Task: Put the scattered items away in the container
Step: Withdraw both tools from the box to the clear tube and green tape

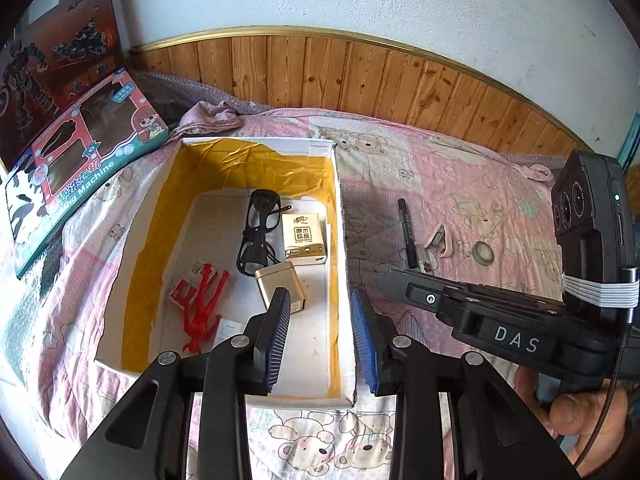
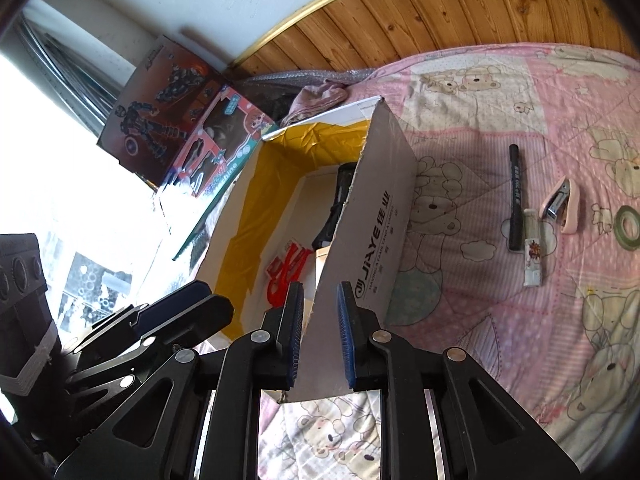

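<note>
An open cardboard box [image 1: 140,240] lined with yellow tape lies on the pink bedspread. Inside it are black glasses [image 1: 256,232], a tissue pack [image 1: 304,238], a gold tin [image 1: 280,286], a red figure [image 1: 204,312] and a small red-and-white carton [image 1: 186,286]. My left gripper [image 1: 322,344] is open and straddles the box's right wall near the front corner. My right gripper [image 2: 320,336] is open and empty, hovering over that same wall [image 2: 384,216]. On the bedspread to the right lie a black marker [image 2: 516,196], a pink stapler [image 2: 560,204], a green tape roll [image 2: 628,224] and a small white tube [image 2: 532,256].
Two toy boxes [image 1: 72,152] lean against the wall at the left. Wooden panelling [image 1: 360,76] runs behind the bed. Crumpled pink cloth [image 1: 208,118] and bubble wrap lie behind the box. A hand [image 1: 576,412] holds the right gripper's handle. A bright window [image 2: 60,160] fills the left of the right wrist view.
</note>
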Demonstrator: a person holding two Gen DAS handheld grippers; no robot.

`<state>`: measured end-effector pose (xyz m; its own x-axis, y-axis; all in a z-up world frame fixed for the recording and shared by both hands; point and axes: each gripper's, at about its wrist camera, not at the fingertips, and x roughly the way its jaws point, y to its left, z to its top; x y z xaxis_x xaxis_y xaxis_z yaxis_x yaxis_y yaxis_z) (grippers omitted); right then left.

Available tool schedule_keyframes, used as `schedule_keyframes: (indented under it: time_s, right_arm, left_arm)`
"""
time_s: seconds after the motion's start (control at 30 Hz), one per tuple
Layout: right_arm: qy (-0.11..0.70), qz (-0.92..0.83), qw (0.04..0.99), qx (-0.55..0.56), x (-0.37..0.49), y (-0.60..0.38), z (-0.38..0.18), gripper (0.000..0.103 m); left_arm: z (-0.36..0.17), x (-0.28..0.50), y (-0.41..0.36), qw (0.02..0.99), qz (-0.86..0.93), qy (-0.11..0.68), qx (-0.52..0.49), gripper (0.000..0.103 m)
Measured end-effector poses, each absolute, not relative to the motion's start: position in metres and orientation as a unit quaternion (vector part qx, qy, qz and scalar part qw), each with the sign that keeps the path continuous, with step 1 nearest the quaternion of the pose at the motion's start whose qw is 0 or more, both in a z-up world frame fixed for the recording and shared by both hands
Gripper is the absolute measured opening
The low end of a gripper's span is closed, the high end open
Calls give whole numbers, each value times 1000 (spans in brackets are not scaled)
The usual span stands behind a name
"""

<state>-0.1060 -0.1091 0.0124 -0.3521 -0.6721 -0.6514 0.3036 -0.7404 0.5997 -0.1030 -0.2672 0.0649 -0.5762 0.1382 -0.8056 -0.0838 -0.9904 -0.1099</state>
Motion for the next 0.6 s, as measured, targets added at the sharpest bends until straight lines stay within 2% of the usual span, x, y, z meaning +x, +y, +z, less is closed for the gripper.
schedule_keyframes:
  time_s: [0.6]
  right_arm:
    - [-248, -809, 211, 489, -66, -9, -26, 18]
  left_arm:
    - [42, -99, -181, 139, 872, -4, -470, 33]
